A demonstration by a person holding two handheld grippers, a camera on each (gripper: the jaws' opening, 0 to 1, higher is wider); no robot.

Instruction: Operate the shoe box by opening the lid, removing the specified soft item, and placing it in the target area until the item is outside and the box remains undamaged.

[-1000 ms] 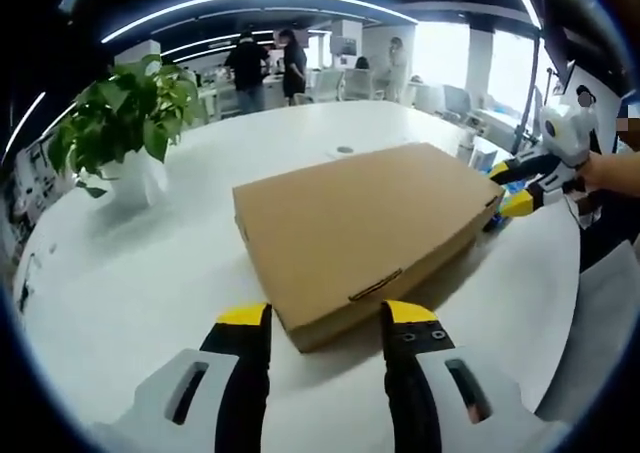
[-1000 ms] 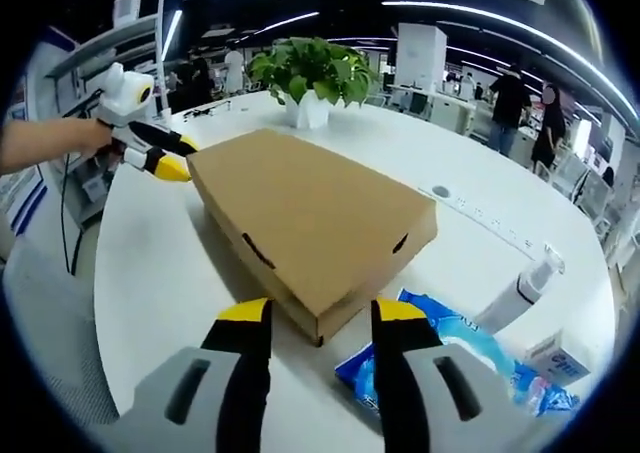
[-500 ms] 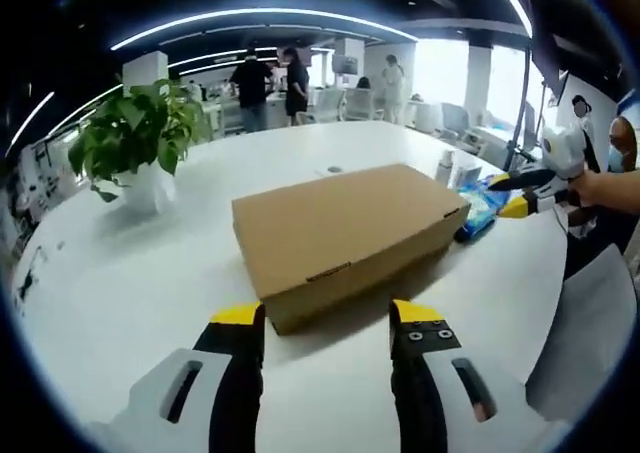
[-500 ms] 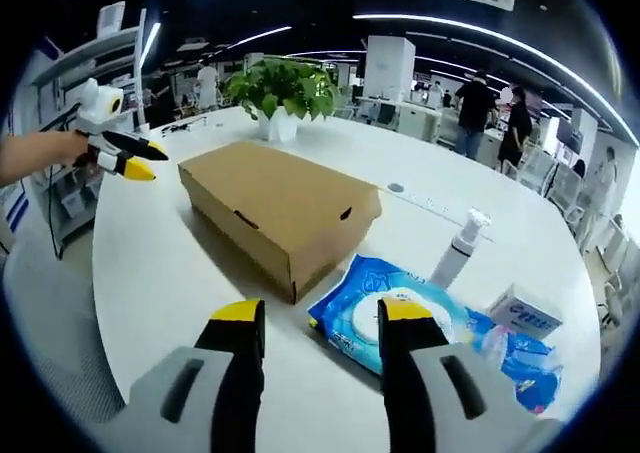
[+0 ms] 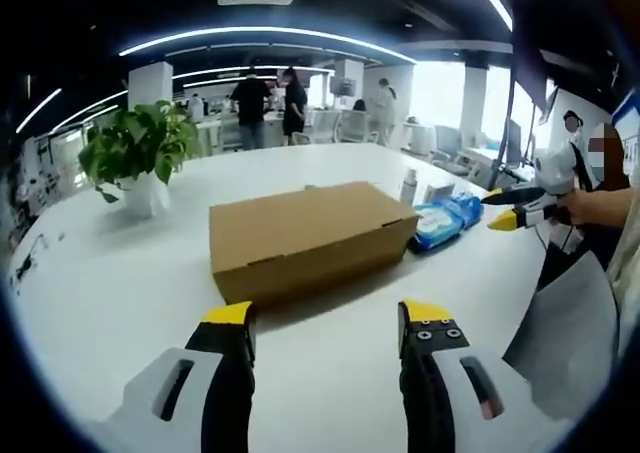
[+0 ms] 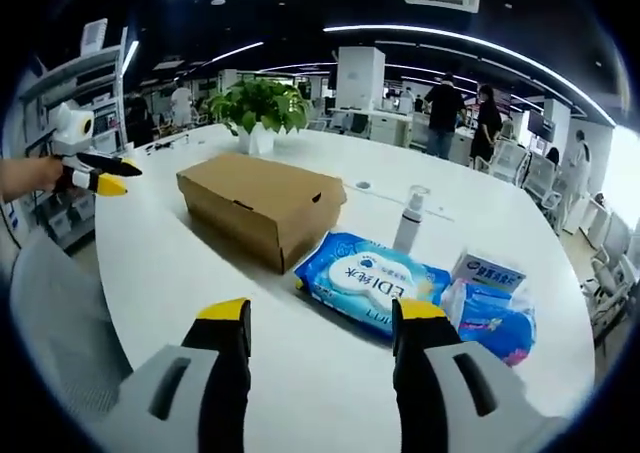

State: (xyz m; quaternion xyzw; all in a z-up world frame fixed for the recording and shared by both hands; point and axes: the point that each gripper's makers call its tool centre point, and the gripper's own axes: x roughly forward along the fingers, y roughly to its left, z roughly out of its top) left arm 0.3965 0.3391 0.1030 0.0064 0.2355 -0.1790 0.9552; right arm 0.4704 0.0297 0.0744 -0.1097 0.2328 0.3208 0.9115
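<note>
Item 1, left hand-held gripper [image 5: 325, 323]: jaws spread apart, holding nothing, poised over bare worktop [image 5: 100, 303]. Just ahead of its tips lies the shoe box [image 5: 305, 238], lid down and flat, one long side facing you.

Item 2, right hand-held gripper [image 6: 320, 318]: jaws likewise apart and empty. Ahead of its tips lies a blue wipes pack [image 6: 370, 293]; the shoe box [image 6: 262, 198] sits beyond and to the left of the tips, corner toward you.

Step in hand, as judged: the approach to lift the lid. The soft item is presumably inside, since the box is closed and nothing of its contents can be seen. Bring one jaw pair to the lid's front edge, steady the base with the other, and raise the lid gently so the cardboard does not crease or tear.

Item 3, view differences, near to far. Right gripper view: a small carton [image 6: 488, 271] beside the wipes, a white pump bottle [image 6: 408, 218] past them, the potted plant [image 6: 258, 108] farthest. Left gripper view: the box's long side with its slot, and the other gripper [image 5: 525, 205] off to the right, jaws apart.
</note>
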